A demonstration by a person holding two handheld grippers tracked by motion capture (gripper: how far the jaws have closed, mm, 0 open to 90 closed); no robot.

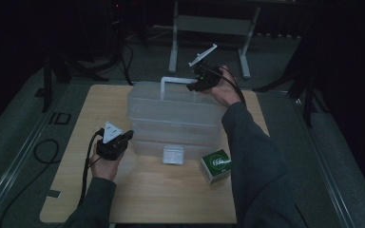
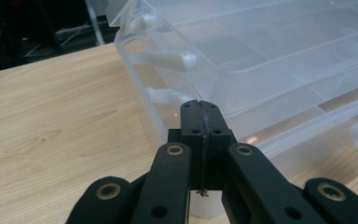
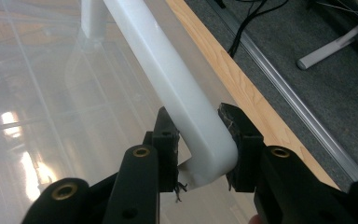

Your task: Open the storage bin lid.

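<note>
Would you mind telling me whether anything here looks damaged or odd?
Frayed black shreds hang from the right gripper pads clamped on the white handle; the pads look worn. Nothing else stands out.

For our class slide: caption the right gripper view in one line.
Right tool clamped on the clear box's white handle.

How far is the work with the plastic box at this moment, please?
Done: the right gripper is clamped on the white handle of the clear stacked box. In hand: the handle stands raised, while the shut left gripper rests against the box's near corner. Left, probably: lifting or opening the box.
</note>
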